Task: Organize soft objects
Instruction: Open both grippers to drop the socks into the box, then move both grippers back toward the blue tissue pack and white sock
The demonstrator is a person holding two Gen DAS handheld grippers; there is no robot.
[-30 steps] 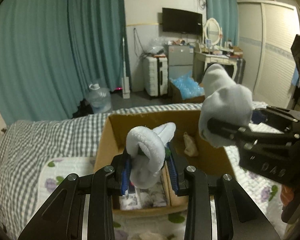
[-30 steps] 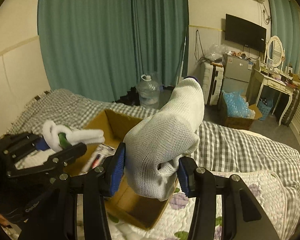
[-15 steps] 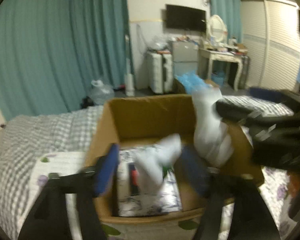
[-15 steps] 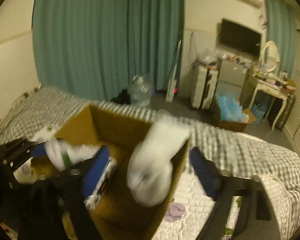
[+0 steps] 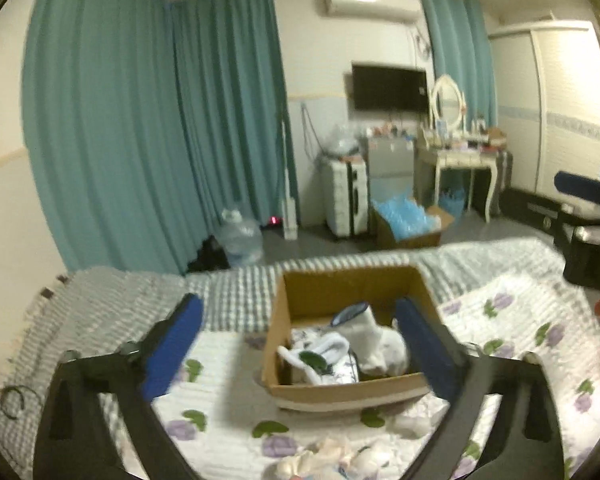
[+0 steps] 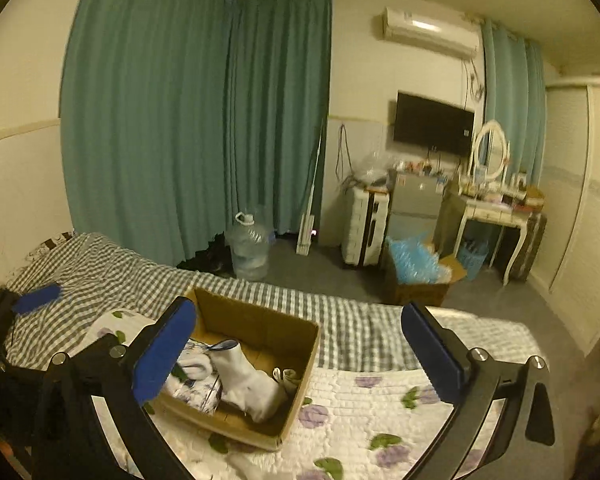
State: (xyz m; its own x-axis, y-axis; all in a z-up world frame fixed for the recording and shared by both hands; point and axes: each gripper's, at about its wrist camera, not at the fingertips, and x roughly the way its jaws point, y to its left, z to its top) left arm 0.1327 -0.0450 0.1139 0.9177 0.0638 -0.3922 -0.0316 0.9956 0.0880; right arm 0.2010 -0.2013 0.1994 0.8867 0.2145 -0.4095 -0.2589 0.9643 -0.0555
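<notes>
A cardboard box [image 5: 296,310] sits on the bed; it also shows in the right wrist view [image 6: 304,360]. Inside lie a white mesh sock [image 5: 374,344] [image 6: 248,380] and a knotted white sock [image 5: 320,350] [image 6: 192,364]. My left gripper [image 5: 300,344] is open and empty, raised above and in front of the box. My right gripper [image 6: 296,356] is open and empty, above the box's right side; it shows at the right edge of the left wrist view [image 5: 588,216].
More pale soft items [image 5: 340,456] lie on the floral quilt [image 5: 512,320] in front of the box. A checked blanket [image 6: 100,272] covers the bed's far side. Beyond the bed are a water jug [image 6: 250,246], curtains and furniture.
Both grippers opened and dropped their socks into the box, then pulled up and back. The box now looks smaller and lower in both views.
</notes>
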